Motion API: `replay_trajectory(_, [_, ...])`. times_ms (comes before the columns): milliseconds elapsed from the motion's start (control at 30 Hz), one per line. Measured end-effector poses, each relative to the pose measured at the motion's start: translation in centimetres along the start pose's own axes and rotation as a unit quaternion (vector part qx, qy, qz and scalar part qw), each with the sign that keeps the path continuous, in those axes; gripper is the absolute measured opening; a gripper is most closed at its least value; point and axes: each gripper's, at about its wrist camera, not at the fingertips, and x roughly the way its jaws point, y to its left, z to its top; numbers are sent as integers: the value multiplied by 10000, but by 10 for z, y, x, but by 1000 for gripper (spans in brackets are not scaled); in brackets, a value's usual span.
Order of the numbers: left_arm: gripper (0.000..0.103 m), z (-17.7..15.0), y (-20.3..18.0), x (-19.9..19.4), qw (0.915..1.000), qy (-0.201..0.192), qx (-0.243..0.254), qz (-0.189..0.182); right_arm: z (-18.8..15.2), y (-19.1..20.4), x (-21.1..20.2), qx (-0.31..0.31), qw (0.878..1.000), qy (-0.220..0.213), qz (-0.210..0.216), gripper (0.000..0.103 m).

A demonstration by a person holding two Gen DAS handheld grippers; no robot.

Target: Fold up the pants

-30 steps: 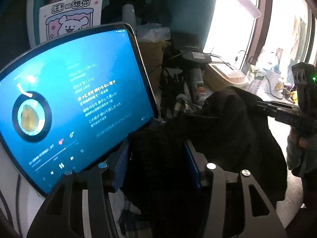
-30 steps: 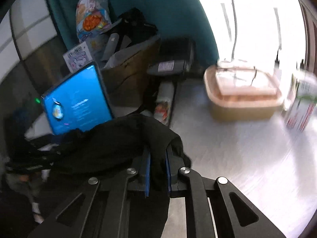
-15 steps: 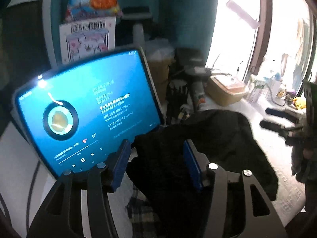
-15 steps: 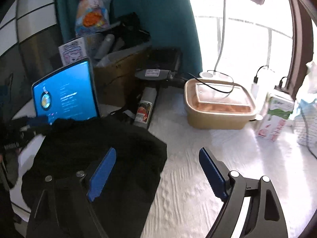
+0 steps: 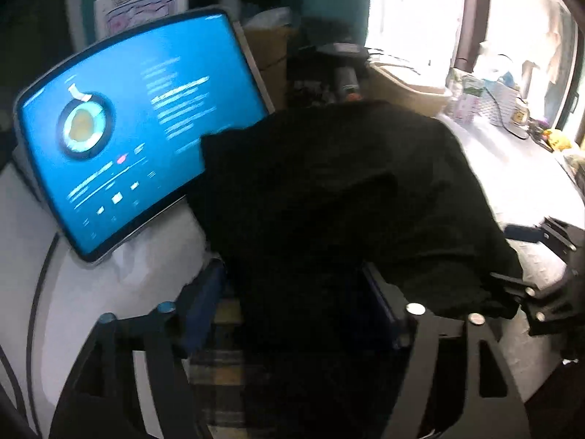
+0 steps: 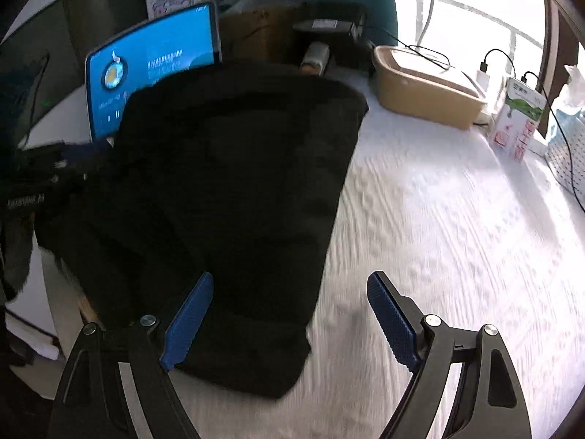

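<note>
Pants: black pants [image 6: 234, 197] lie in a folded heap on the white textured desk cover [image 6: 438, 219], their far edge against the lower corner of the tablet.
Left claw: the left claw [image 5: 292, 303] has just been opening; its blue pads [image 5: 199, 303] stand wide with dark cloth between them, and the pads do not appear to press on it. Blur and the darkness of the cloth make contact hard to judge.
Right claw: the right claw [image 6: 289, 322] has its jaws spread wide, gripping nothing. One blue pad [image 6: 186, 323] sits over the near edge of the pants, the other over bare desk cover.
Right claw seen from the left: it shows at the right edge of the left wrist view [image 5: 541, 263], beside the pants' right edge.
Tablet: a tablet [image 5: 139, 124] with a bright blue music screen stands propped and tilted at the back left of the desk.
Container: a tan lidded container [image 6: 424, 91] sits behind the pants to the right, well apart from them, with a black cable across its lid.
Carton: a white and green carton [image 6: 519, 124] stands just right of the container.
Checked cloth: a checked fabric [image 5: 219, 376] shows under the left claw, below the pants.
</note>
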Motion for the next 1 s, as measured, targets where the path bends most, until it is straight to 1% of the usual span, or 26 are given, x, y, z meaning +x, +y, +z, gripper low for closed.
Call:
replay_trajectory(67, [75, -2, 4, -5, 9999, -32, -125, -53, -7, 0, -5, 29, 10000, 12, -25, 87])
replay_trajectory(167, [74, -4, -3, -19, 9998, -212, -43, -42, -12, -1, -18, 90, 9999, -74, -79, 87])
replay_trajectory(267, [74, -8, -12, -42, 9983, -507, -36, -268, -15, -4, -42, 168, 9994, -264, -151, 87])
replay_trajectory(467, [74, -13, -25, -76, 9937, -894, -399, -547, -21, -11, -82, 291, 9973, -553, -383, 87])
replay_trajectory(533, [74, -12, -32, -80, 9924, -959, -440, -626, -23, -13, -92, 320, 9965, -613, -463, 87])
replay_trajectory(667, [74, -12, -51, -92, 9915, -1053, -321, -693, -29, -18, -115, 404, 9943, -758, -632, 87])
replay_trajectory(867, [74, -15, -75, -109, 9885, -1129, -238, -974, -40, -19, -146, 502, 9908, -948, -830, 87])
replay_trajectory(1000, [74, -16, -90, -123, 9867, -1272, -157, -1005, -48, -18, -167, 524, 9878, -1095, -980, 87])
